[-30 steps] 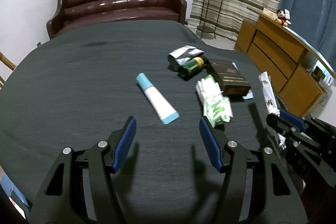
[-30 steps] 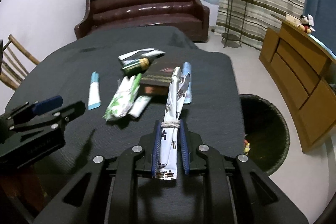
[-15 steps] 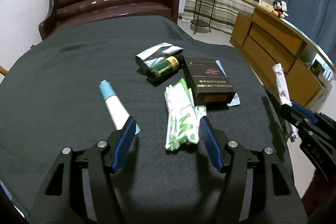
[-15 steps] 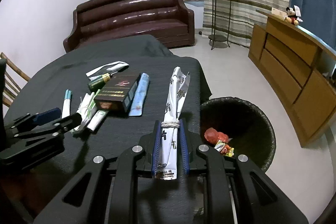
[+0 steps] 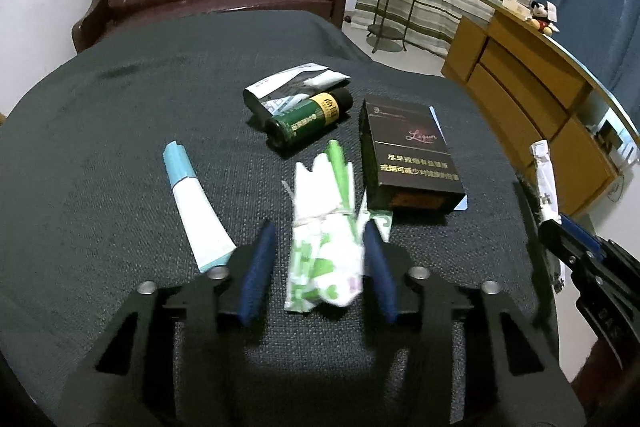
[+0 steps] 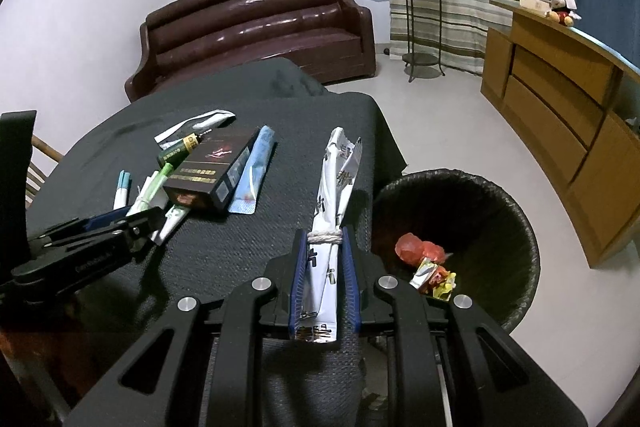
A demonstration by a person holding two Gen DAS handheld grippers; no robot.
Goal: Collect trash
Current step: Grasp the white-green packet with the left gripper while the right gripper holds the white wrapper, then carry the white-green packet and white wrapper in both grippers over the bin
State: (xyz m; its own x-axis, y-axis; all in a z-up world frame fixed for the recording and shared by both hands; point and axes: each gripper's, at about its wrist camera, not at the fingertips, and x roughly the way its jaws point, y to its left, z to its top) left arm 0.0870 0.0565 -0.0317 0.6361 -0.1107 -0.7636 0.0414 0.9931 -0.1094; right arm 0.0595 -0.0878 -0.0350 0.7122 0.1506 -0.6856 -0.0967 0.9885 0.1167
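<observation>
Dark cloth covers the tabletop [image 5: 120, 131], with a brown sofa [image 6: 256, 23] behind it. Left tongs [image 5: 320, 259] are closing around a green-and-white wrapper bundle [image 5: 324, 247] lying on the cloth; the right pad looks close to touching, though I can't be sure. Beside it lie a blue-capped tube [image 5: 196, 203], a dark box [image 5: 408, 155] and a green bottle [image 5: 308, 119]. Right tongs [image 6: 324, 279] are clamped on a long white wrapper [image 6: 334, 195], near the black bin [image 6: 500, 211] that holds scraps.
</observation>
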